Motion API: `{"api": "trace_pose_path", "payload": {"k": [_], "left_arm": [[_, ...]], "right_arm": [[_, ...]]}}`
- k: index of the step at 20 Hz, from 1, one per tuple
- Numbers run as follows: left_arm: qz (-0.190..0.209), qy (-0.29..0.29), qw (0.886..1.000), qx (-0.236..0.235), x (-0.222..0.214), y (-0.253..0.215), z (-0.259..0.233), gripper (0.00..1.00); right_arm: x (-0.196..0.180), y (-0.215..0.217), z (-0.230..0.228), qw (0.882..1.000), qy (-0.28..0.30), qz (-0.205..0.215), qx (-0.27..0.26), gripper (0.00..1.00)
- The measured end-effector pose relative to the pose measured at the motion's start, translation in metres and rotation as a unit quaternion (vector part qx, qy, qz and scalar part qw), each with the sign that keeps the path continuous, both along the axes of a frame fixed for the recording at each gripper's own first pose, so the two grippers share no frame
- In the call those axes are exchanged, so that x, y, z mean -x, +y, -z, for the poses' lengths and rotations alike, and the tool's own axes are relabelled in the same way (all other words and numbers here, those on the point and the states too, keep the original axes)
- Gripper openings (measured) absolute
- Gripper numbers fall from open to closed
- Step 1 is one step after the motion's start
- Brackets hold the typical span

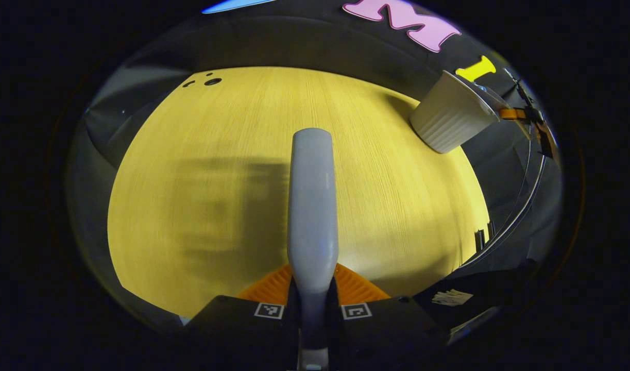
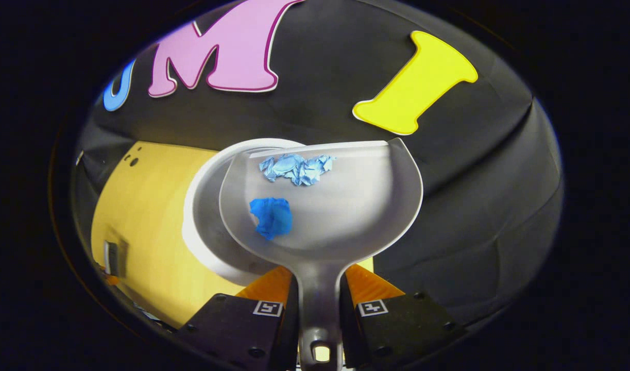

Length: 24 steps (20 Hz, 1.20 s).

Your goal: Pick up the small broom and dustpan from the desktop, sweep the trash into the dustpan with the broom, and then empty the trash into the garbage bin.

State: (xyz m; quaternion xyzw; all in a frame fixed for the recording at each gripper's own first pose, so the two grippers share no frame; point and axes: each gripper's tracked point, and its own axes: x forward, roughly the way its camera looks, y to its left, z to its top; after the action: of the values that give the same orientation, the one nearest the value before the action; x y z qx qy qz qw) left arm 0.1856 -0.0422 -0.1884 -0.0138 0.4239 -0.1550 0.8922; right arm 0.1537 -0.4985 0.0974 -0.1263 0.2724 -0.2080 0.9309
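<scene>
**Dustpan over bin, broom held clear**

Jaws, right gripper [image 2: 320, 304]: clamped on the dustpan [image 2: 325, 206] handle, bottom centre of the right gripper view. The pan reaches away from the camera, its front lip at the upper centre, lying over the mouth of the white bin [image 2: 201, 226]. Judged position: staged for tipping, so the load drops inside the rim and not onto the surface [image 2: 139, 216].

Contents of pan: pale blue crumpled paper [image 2: 296, 168] against the front lip; darker blue wad [image 2: 271, 217] nearer the middle, left of centre. Both lie in the pan, so emptying is not yet done. The pale piece is placed to fall first.

Jaws, left gripper [image 1: 313, 304]: closed on the grey broom [image 1: 313, 206] handle, bottom centre of the left gripper view. It runs straight up the frame over bare yellow wood [image 1: 191, 154]. Bristles are not visible. Judged reason: sweeping looks done, and the broom is kept well away from the pour.

Bin, left gripper view [image 1: 451, 118]: upper right, ribbed white wall, near the surface's far edge.
</scene>
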Motion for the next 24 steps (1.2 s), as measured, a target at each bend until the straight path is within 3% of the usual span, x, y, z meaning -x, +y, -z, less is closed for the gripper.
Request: {"api": "trace_pose_path", "payload": {"k": [4, 7, 8, 14, 16, 21, 24], "left_arm": [[0.015, 0.001, 1.000, -0.010, -0.001, -0.009, 0.001, 0.26], [0.016, -0.002, 1.000, -0.015, -0.004, -0.009, -0.001, 0.26], [0.016, -0.003, 1.000, -0.014, -0.004, -0.007, -0.002, 0.29], [0.012, -0.002, 1.000, -0.025, -0.003, 0.001, 0.000, 0.26], [0.015, 0.001, 1.000, -0.023, 0.003, -0.003, 0.003, 0.29], [0.022, 0.006, 0.999, -0.028, 0.004, -0.002, 0.008, 0.26], [0.021, 0.008, 0.999, -0.027, 0.004, -0.003, 0.011, 0.26]], "right_arm": [[-0.011, -0.003, 0.003, 0.996, 0.012, -0.012, 0.089, 0.38], [-0.024, -0.003, 0.002, 0.985, 0.022, -0.025, 0.170, 0.38], [-0.027, -0.001, 0.003, 0.981, 0.026, -0.027, 0.188, 0.38], [-0.028, 0.001, -0.004, 0.960, 0.041, -0.030, 0.276, 0.38], [-0.031, 0.002, -0.008, 0.945, 0.049, -0.030, 0.322, 0.38], [-0.027, 0.011, -0.021, 0.878, 0.070, -0.049, 0.470, 0.38], [-0.014, 0.000, -0.030, 0.862, 0.080, -0.051, 0.498, 0.38]]}}
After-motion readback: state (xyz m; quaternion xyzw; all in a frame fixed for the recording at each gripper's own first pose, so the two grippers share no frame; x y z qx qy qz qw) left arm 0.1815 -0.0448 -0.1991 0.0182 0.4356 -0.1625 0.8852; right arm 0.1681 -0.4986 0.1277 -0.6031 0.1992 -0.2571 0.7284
